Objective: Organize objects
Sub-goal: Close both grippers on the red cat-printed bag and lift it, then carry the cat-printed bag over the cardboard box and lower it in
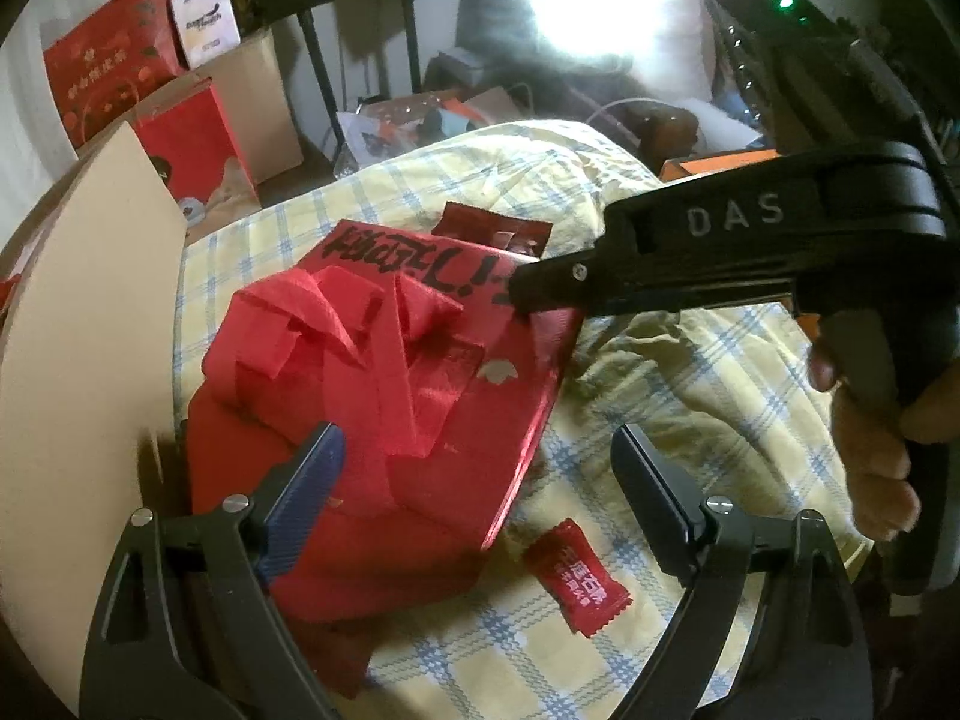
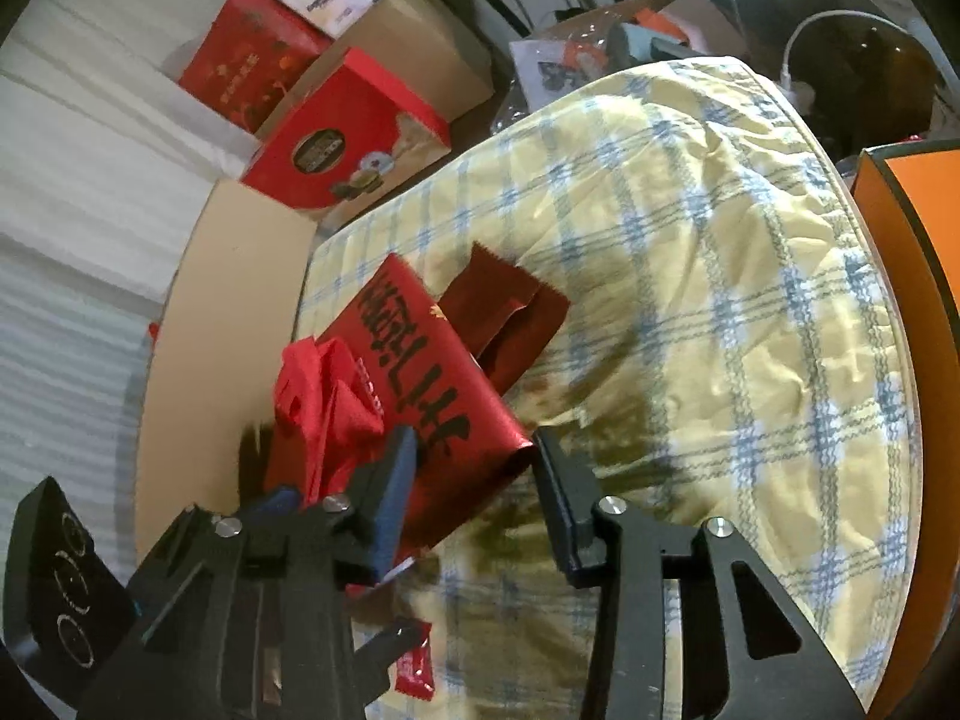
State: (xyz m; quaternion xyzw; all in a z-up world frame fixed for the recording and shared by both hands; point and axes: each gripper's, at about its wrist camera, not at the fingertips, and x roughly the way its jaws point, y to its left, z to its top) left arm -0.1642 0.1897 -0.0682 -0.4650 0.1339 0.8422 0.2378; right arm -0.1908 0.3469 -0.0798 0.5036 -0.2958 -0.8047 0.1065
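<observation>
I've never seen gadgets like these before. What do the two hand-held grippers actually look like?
Each is a black plastic tool with two flat fingers on hinged arms joined by silver screws. The left gripper has a ridged blue pad on one finger. The right gripper, seen from the other camera, has a long black body with white letters "DAS", a pistol-style handle and a green light on top.

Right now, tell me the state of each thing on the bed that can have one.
Red gift bag: lying flat, handles crumpled on top.
Dark red pouch: flat, partly under the bag.
Wrapped candy: sealed, loose on the cloth.
Left gripper: open.
Right gripper: open, straddling the bag's corner.
</observation>
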